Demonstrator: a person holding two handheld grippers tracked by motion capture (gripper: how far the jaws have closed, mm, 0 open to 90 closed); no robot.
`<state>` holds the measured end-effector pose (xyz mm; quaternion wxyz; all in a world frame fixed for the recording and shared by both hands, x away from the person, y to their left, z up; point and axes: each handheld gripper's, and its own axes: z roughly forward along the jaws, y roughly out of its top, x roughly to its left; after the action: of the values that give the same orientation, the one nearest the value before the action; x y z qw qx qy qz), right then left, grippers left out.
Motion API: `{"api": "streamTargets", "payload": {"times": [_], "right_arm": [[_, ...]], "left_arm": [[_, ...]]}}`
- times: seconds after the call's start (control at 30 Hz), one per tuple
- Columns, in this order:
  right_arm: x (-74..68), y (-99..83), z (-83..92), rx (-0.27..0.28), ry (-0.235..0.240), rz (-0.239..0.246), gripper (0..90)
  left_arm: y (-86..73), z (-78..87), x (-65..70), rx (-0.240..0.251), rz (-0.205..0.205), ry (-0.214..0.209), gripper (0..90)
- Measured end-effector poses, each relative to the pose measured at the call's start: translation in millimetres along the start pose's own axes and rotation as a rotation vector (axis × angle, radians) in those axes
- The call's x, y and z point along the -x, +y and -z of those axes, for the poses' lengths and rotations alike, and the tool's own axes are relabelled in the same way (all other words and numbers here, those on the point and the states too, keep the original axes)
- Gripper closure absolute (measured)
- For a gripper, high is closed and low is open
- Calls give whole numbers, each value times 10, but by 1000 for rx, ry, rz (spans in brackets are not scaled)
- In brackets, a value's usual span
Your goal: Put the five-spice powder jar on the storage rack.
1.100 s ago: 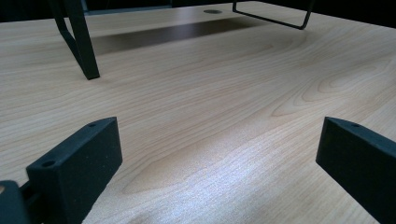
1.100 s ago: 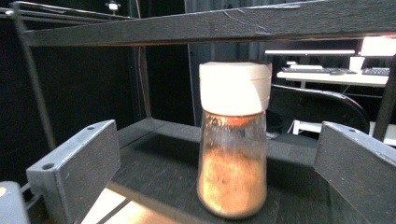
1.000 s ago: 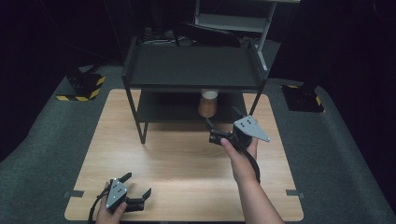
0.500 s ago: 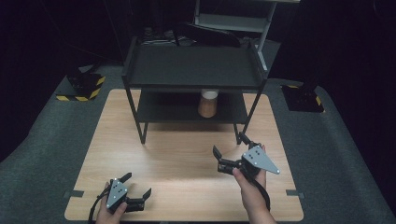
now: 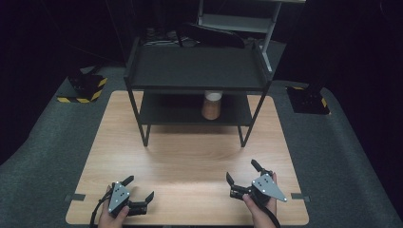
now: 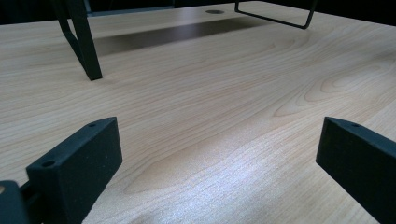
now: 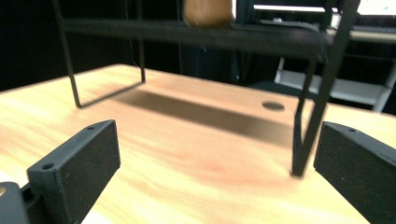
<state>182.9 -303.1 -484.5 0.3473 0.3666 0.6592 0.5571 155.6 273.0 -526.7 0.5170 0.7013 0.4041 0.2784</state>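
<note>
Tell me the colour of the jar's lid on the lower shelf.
White, on the brownish jar; clearest in the high view.

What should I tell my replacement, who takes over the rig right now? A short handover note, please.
Left gripper: open, empty, low over the table's near left edge.
Right gripper: open, empty, at the near right, jaws pointing toward the shelf rack.
Cup: upright on the rack's lower shelf, right of centre, untouched by either gripper.
Done: the cup sits on the shelf.
Left: nothing is in hand; probably just confirm that the cup stands steady.
</note>
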Motion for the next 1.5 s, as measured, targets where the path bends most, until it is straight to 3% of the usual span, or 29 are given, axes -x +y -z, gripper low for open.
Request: {"api": "streamTargets", "payload": {"times": [0.17, 0.5, 1.0, 1.1, 1.2, 1.27, 1.5], "right_arm": [[41, -124, 28, -47, -19, 17, 3], [98, -319, 85, -129, -70, -9, 3], [124, -459, 183, -124, -69, -55, 3], [139, -446, 186, -138, -70, -82, 3], [211, -412, 171, -163, -57, -149, 3], [241, -421, 174, -161, -48, -168, 3], [203, -391, 137, -187, -24, -97, 3]], "left_arm": [[-1, 2, -1, 1, -5, -1, 5], [-16, 11, 7, 8, -12, 0, 5], [-32, 18, 21, 16, -24, 4, 5], [-29, 17, 22, 15, -25, 5, 5], [-20, 13, 33, 10, -28, 8, 5], [-17, 11, 36, 8, -31, 8, 5], [-20, 13, 34, 10, -32, 5, 5]]}}
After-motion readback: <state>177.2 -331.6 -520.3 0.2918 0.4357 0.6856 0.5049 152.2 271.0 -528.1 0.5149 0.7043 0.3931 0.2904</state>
